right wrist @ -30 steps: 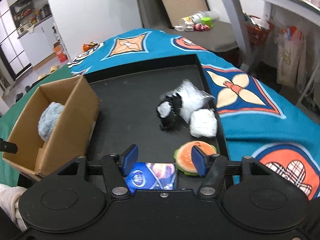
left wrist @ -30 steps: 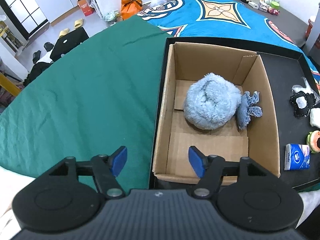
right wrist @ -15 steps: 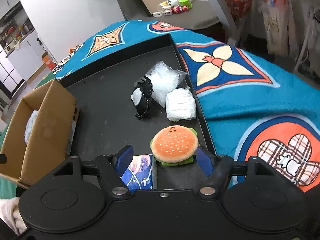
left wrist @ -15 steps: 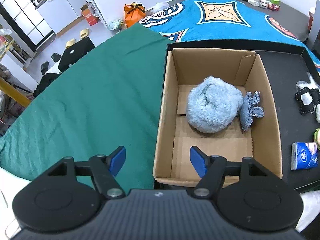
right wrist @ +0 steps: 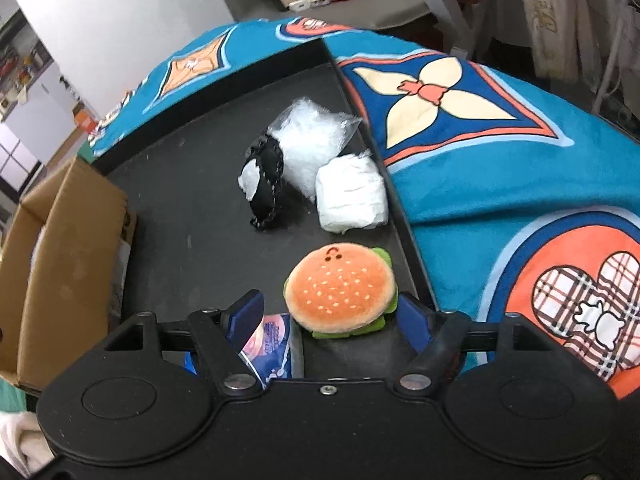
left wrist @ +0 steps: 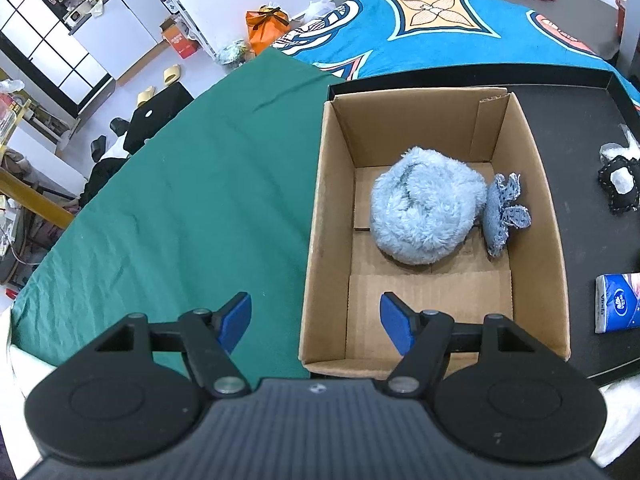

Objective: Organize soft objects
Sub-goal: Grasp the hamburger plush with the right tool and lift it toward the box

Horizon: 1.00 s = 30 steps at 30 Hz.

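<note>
Between the blue pads of the right gripper (right wrist: 326, 316), a plush hamburger (right wrist: 340, 290) with an orange sesame bun and green lettuce edge, lying on the black tray (right wrist: 192, 208) close to its right rim. Jaws spread wide and lately opening further, left pad clear of the toy, right pad half hidden behind the bun, so contact there not certain; no squeeze visible, nothing gripped. Under the left pad and just beside the burger, a blue tissue pack (right wrist: 268, 340). Farther up the tray, a folded white wad (right wrist: 352, 200) touching the right rim, a clear plastic bag of white stuffing (right wrist: 308, 144) behind it, and a black stitched pouch (right wrist: 266, 186) leaning against that bag. At the tray's left end, an open cardboard box (right wrist: 68, 256). Beyond the tray, a blue patterned blanket (right wrist: 480, 176).

From the left wrist view, left gripper (left wrist: 316, 318) poised over the near left wall of the cardboard box (left wrist: 536, 208), jaws wide apart and empty, one pad above the green cloth (left wrist: 180, 208), the other above the box floor. Inside the box, a fluffy light-blue plush ball (left wrist: 424, 212) with a small blue denim toy (left wrist: 500, 212) touching its right side against the box wall. On the tray to the right, the black stitched pouch (left wrist: 620, 188) and the tissue pack (left wrist: 618, 302), well apart.
</note>
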Tool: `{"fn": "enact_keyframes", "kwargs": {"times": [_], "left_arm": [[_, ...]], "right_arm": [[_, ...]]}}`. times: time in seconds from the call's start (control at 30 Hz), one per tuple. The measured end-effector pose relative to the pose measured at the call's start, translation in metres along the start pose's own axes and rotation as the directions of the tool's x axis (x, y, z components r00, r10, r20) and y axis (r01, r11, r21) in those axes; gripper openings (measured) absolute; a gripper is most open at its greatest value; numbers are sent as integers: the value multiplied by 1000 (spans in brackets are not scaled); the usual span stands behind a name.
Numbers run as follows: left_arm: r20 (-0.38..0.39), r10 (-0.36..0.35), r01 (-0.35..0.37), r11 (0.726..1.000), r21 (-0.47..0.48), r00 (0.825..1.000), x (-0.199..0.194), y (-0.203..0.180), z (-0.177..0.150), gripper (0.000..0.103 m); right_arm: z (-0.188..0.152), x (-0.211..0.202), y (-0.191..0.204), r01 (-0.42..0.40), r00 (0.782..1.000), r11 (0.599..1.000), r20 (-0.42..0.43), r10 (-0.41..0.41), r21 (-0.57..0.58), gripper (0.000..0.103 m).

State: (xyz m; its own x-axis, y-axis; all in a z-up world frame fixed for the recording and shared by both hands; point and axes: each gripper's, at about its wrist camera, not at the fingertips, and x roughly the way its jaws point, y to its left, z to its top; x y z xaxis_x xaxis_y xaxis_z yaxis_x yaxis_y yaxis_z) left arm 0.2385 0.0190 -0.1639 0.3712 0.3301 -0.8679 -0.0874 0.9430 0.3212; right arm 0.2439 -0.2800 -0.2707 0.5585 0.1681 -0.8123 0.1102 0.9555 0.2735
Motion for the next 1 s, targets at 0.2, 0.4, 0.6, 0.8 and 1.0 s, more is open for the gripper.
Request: {"fn": "enact_keyframes", "kwargs": {"times": [0.2, 0.4, 0.6, 0.8, 1.0], "left_arm": [[-7, 2, -2, 1000, 1, 1000, 0, -2, 2, 70], [-1, 1, -1, 1000, 5, 1000, -1, -3, 2, 70], [5, -10, 10, 1000, -16, 1000, -3, 3, 0, 70], [14, -30, 30, 999, -41, 999, -5, 9, -1, 70], [20, -40, 42, 997, -62, 999, -5, 17, -5, 70]], "right_arm": [[0, 3, -2, 6, 1000, 1000, -6, -6, -3, 60], [1, -1, 1, -3, 1000, 1000, -17, 4, 3, 43], [4, -16, 9, -14, 1000, 1000, 5, 14, -9, 42], [11, -34, 20, -23, 999, 999, 43, 24, -26, 42], [19, -50, 37, -40, 996, 998, 81, 45, -57, 43]]}}
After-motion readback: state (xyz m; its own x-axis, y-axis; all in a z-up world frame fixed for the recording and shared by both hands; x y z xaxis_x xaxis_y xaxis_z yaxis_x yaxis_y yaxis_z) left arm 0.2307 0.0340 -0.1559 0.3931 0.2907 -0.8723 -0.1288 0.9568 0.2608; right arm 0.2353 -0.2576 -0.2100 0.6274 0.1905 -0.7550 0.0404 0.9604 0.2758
